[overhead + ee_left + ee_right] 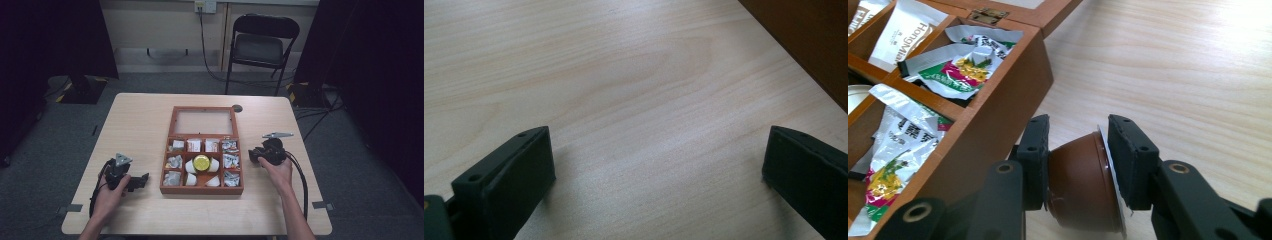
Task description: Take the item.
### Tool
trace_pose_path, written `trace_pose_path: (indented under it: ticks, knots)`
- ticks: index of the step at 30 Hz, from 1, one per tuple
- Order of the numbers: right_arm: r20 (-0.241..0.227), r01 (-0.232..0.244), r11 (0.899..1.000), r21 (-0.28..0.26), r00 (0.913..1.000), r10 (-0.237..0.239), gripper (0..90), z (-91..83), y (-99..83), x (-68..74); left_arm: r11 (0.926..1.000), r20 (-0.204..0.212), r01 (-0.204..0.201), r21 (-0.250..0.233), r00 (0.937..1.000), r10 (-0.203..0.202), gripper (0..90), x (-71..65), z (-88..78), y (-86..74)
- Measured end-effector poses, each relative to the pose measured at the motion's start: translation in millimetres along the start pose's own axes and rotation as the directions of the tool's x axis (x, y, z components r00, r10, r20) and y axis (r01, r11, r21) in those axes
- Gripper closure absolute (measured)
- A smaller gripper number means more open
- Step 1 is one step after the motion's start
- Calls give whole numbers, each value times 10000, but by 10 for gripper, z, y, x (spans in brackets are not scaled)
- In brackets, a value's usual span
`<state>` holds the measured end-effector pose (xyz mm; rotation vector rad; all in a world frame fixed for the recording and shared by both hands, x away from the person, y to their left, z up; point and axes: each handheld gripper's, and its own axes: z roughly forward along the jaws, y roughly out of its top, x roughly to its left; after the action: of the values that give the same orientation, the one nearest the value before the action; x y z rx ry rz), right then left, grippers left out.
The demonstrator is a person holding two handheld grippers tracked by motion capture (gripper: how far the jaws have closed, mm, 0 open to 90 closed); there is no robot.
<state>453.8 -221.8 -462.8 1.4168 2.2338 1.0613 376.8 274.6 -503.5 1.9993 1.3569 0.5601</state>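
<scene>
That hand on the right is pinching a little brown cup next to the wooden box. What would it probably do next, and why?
Probably lift the brown cup up and across the box's wall, toward a compartment. The right gripper already clamps the cup between both jaws, low beside the box's outer side, so it must rise to get over the rim. The left gripper rests open on the table.

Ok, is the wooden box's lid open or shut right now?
Open. The lid lies flat behind the wooden box, and the packets in the compartments are exposed.
</scene>
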Motion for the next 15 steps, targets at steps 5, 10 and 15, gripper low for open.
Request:
trace_pose_path:
  ticks: [5,10,15]
  knots:
    - [-286,-139,9999,-46,9995,138,575,11,-1,1,10000,0,5,-3,10000,-5,0,0,0,0]
    - [-457,-252,9996,-88,9986,248,477,27,-6,4,10000,-2,0,-1,10000,0,0,0,0,0]
    - [-319,-329,9993,-157,9990,324,366,14,-1,12,10000,-2,3,-3,10000,-3,0,0,0,0]
